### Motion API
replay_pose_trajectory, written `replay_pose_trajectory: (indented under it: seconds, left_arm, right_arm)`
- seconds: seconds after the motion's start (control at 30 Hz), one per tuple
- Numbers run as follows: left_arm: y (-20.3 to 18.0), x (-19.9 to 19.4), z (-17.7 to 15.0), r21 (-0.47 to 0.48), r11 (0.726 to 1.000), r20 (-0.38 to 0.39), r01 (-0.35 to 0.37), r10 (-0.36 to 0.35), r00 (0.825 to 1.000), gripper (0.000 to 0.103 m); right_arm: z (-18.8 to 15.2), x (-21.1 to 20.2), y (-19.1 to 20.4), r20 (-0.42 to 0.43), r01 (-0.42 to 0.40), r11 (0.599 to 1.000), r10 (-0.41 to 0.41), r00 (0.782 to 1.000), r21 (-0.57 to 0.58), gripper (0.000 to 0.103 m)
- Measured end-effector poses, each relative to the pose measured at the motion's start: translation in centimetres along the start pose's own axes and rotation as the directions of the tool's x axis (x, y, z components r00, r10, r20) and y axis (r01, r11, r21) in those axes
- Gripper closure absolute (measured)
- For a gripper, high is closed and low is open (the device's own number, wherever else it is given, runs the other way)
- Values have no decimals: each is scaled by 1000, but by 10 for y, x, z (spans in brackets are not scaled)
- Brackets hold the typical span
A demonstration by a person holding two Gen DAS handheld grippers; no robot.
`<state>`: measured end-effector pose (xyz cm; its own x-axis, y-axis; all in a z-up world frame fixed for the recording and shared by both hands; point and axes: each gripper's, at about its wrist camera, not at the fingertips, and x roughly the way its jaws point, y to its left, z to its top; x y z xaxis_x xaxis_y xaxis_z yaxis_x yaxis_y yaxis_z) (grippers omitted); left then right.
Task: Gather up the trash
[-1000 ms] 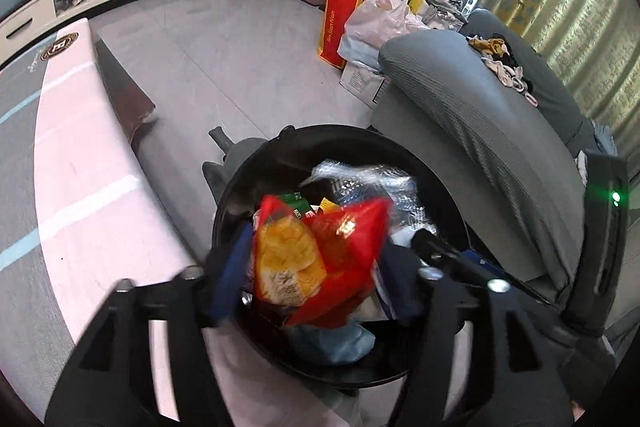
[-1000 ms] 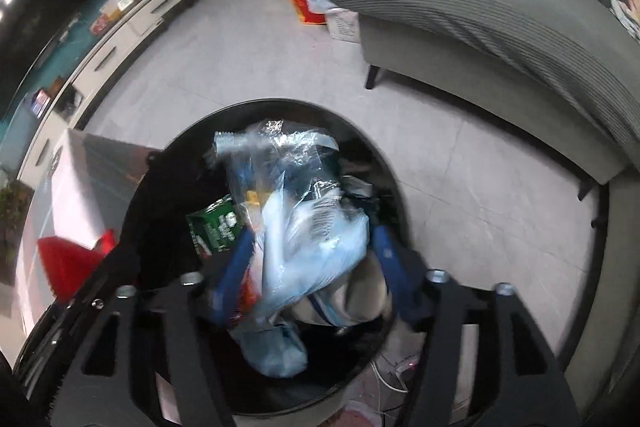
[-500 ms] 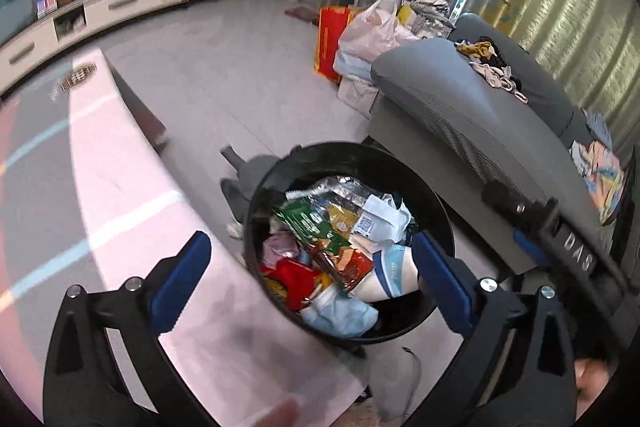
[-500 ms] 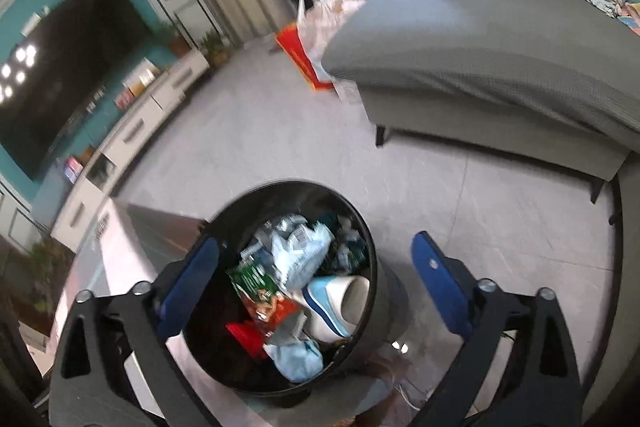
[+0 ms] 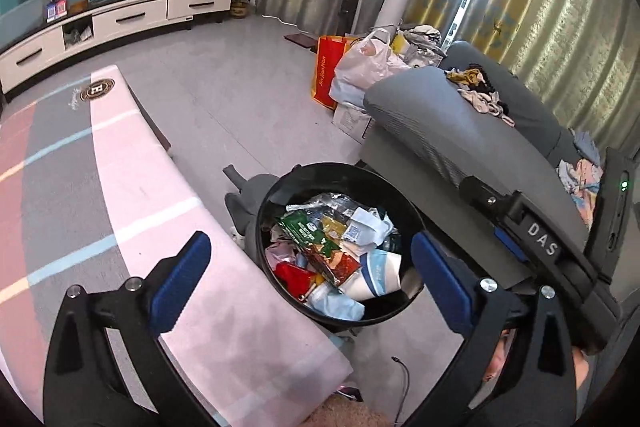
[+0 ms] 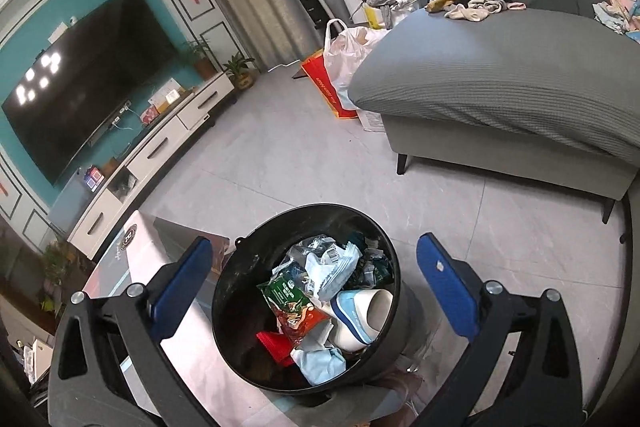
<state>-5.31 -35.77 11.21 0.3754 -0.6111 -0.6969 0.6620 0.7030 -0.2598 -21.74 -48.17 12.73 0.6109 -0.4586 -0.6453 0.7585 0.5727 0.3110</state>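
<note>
Both grippers hang above the black trash bin (image 5: 340, 247) with nothing in them: the left gripper (image 5: 310, 283) has its blue pads spread wide either side of the bin mouth, and the right gripper (image 6: 310, 285) stands just as wide, each set of jaws having just swung apart with only air between them. So the drop is done, I'd say, and this is the pull-away after a release. Down in the bin lie the wrappers: a green snack packet (image 6: 286, 293), a red and orange bag (image 5: 336, 265), a paper cup (image 6: 366, 317) at about 4 o'clock of the heap, and pale blue crumpled plastic (image 6: 320, 365) at 6 o'clock. The worktop (image 5: 140, 227), with its pink and grey cloth, runs off at 9 o'clock of the bin, and the part in view shows no litter. The grey sofa (image 6: 500, 75) sits at 2 o'clock. Next move, by my reckoning: swing away from the bin, scan for any trash left, and bring 1 gripper down over it with jaws wide.
</note>
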Motion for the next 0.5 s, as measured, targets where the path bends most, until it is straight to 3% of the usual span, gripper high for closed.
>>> replay_pose_trajectory:
  seconds: [0.5]
  left_arm:
    - [-10,-3,-7,43,997,21,-63,62,998,3]
  right_arm:
    - [0,5,-1,-20,25,1000,-25,999,-6,3]
